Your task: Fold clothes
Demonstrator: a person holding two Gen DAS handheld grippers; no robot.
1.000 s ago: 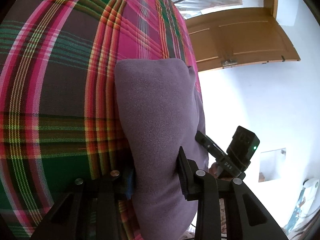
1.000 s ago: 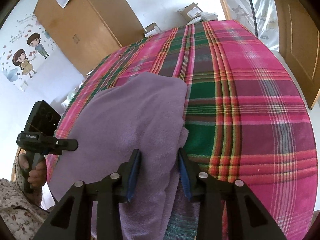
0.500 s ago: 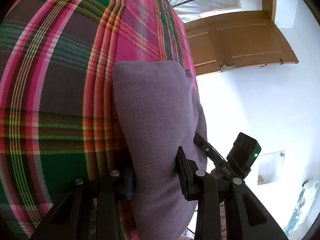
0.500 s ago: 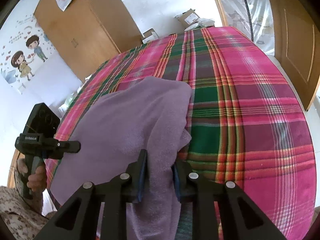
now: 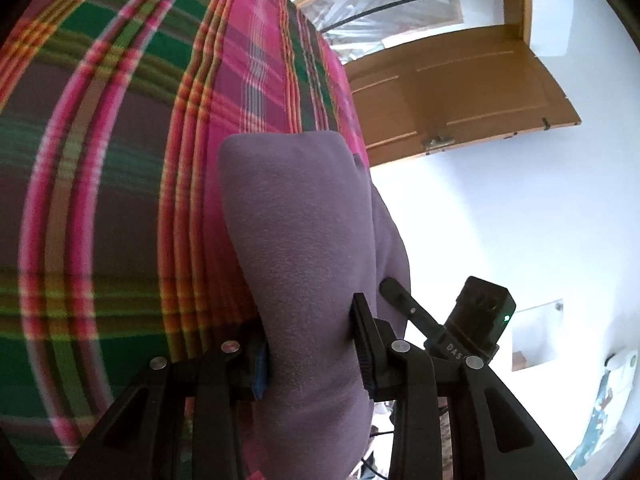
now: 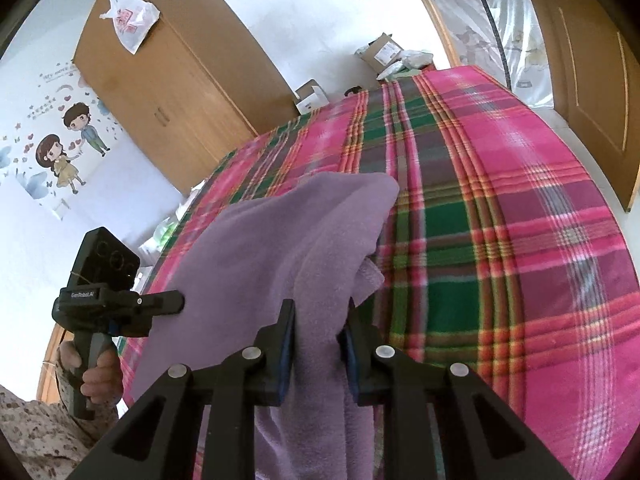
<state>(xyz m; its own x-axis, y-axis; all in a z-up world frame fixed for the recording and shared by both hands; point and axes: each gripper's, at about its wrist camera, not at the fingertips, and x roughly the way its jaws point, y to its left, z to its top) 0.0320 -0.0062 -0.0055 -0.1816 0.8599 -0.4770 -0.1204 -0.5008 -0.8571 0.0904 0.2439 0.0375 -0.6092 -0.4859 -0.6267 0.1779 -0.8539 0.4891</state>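
Note:
A purple fleece garment point(image 5: 296, 216) lies folded over on a plaid bed cover point(image 5: 100, 168), its far end resting on the bed. My left gripper point(image 5: 310, 344) is shut on its near edge. In the right wrist view the same purple garment point(image 6: 288, 248) stretches toward the bed, and my right gripper point(image 6: 318, 344) is shut on a bunched part of it. The left gripper's body point(image 6: 108, 296) shows at the left there, held by a hand point(image 6: 98, 376). The right gripper's body point(image 5: 472, 320) shows at the right in the left wrist view.
The pink, green and brown plaid cover point(image 6: 500, 240) spans the whole bed. A wooden wardrobe point(image 6: 172, 80) with a plastic bag point(image 6: 130, 20) on it stands behind. A wooden door point(image 5: 460, 92) is open at the bed's far side. Boxes point(image 6: 384, 52) sit past the bed.
The right gripper has closed tighter on the garment and lifted it. Both grippers have risen and pulled back slightly, raising the near edge of the purple garment.

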